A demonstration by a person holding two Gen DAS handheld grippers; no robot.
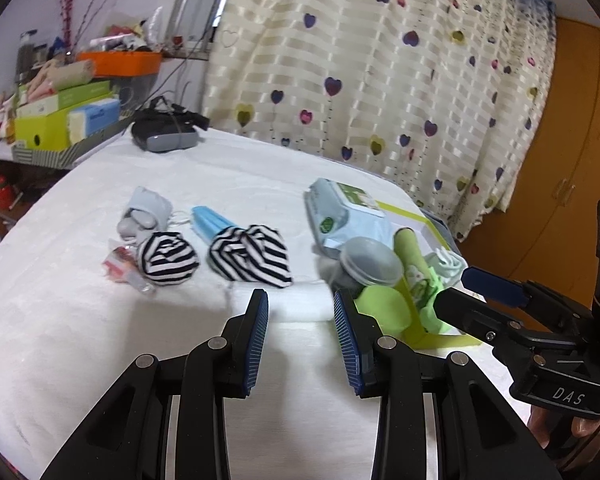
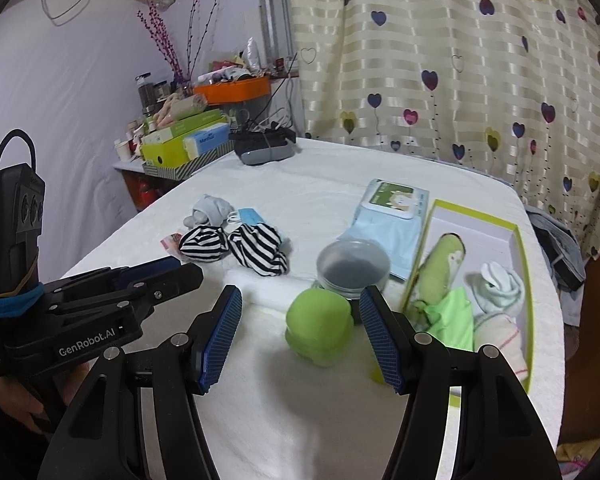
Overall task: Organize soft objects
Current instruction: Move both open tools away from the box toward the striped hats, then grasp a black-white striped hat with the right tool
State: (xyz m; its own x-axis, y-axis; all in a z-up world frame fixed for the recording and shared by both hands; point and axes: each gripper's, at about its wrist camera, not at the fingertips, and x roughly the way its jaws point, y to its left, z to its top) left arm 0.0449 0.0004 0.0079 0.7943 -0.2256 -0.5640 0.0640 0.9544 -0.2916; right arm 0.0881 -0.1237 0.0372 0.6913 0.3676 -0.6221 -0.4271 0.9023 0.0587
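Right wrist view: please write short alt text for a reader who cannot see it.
The open right hand-held gripper hovers over a white bed, with a green rolled cloth lying between its fingers. Beyond it are a clear round container, striped socks and a green-rimmed box holding cloths.

I see a green soft roll (image 2: 318, 330) lying on the white cover, just beside the box (image 2: 525, 264). Two black-and-white striped sock bundles (image 2: 236, 248) sit side by side further back. A grey sock ball (image 2: 210, 209) lies behind them. In the box lie a long green roll (image 2: 444, 264), a white sock ball (image 2: 498, 286) and a folded cloth (image 2: 500, 334).
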